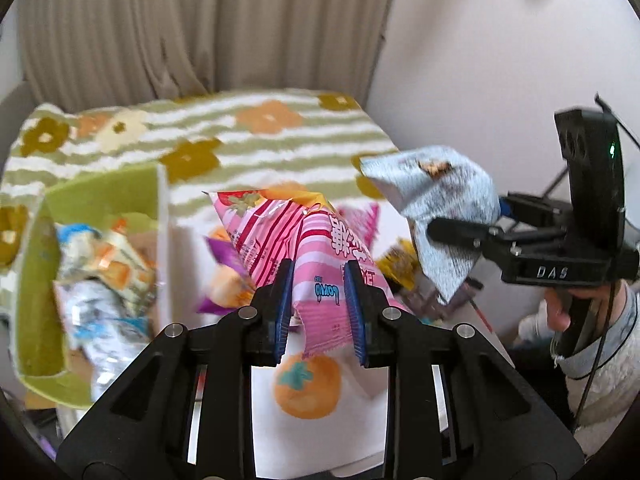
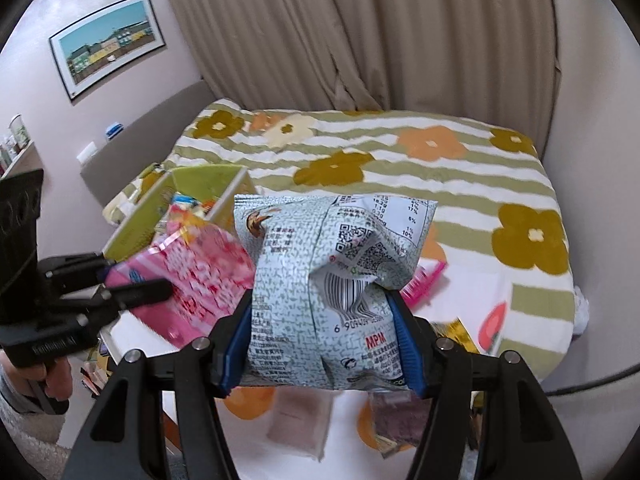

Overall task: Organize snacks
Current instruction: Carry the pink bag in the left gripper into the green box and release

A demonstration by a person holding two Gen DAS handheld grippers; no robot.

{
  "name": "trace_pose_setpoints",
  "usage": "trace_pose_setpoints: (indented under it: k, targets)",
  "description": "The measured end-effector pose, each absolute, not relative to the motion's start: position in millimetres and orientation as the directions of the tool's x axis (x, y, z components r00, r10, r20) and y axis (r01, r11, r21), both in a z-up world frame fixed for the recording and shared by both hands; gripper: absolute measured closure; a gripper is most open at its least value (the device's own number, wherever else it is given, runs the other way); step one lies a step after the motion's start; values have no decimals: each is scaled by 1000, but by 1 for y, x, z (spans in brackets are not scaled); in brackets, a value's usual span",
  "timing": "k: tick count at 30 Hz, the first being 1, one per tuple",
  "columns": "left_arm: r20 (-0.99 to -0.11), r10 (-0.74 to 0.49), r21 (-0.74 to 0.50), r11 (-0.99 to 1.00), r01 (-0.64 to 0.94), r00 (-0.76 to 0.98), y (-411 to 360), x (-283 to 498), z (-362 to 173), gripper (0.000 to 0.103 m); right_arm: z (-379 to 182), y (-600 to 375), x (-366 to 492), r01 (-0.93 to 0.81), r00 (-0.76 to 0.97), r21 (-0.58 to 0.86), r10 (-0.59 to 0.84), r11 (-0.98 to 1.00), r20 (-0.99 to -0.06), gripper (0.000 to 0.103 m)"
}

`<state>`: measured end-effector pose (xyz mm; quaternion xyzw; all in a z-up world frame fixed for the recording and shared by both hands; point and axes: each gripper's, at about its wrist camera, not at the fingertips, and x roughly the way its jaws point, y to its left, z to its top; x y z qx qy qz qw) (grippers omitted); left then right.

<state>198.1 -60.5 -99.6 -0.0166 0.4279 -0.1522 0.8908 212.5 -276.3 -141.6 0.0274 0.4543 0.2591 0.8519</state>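
Note:
My left gripper (image 1: 319, 280) is shut on a pink striped snack bag (image 1: 280, 232), held up above the table. From the right wrist view the same pink bag (image 2: 200, 276) hangs at the left in the left gripper (image 2: 132, 280). My right gripper (image 2: 320, 312) is shut on a pale grey-green puffed snack bag (image 2: 328, 272) with a barcode, its blue pads pressing both sides. That grey bag (image 1: 436, 208) shows at the right of the left wrist view, held in the right gripper (image 1: 452, 232). A green box (image 1: 96, 200) with several snack packets inside stands at the left.
A white cloth with orange fruit prints (image 1: 308, 384) covers the table, with loose packets (image 1: 392, 264) on it. Behind lies a bed with a green striped flower cover (image 2: 400, 152), then beige curtains (image 2: 360, 32). A person's hand (image 1: 560, 312) grips the right handle.

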Motion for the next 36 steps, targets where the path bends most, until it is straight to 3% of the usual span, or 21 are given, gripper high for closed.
trace_pose_setpoints:
  k: [10, 19, 21, 22, 23, 36]
  targets:
    - [-714, -177, -128, 984, 123, 678, 53, 204, -67, 81, -111, -190, 234, -521, 450, 286, 543, 804, -709, 45]
    - [-793, -85, -79, 996, 36, 603, 161, 227, -95, 81, -110, -84, 255, -559, 401, 322, 589, 764, -702, 45]
    - [-828, -70, -61, 998, 36, 556, 175, 232, -111, 62, -115, -60, 258, -557, 386, 327, 586, 764, -713, 45]
    - [-853, -68, -57, 998, 37, 518, 184, 235, -122, 26, -117, -53, 259, -554, 380, 328, 584, 765, -717, 45]
    - [-857, -63, -53, 998, 33, 511, 189, 236, -126, 4, -120, -44, 260, -551, 374, 331, 581, 767, -723, 45]
    - [-849, -157, -100, 985, 139, 504, 223, 243, -139, 3, -154, 24, 292, -424, 333, 338, 492, 840, -805, 44]
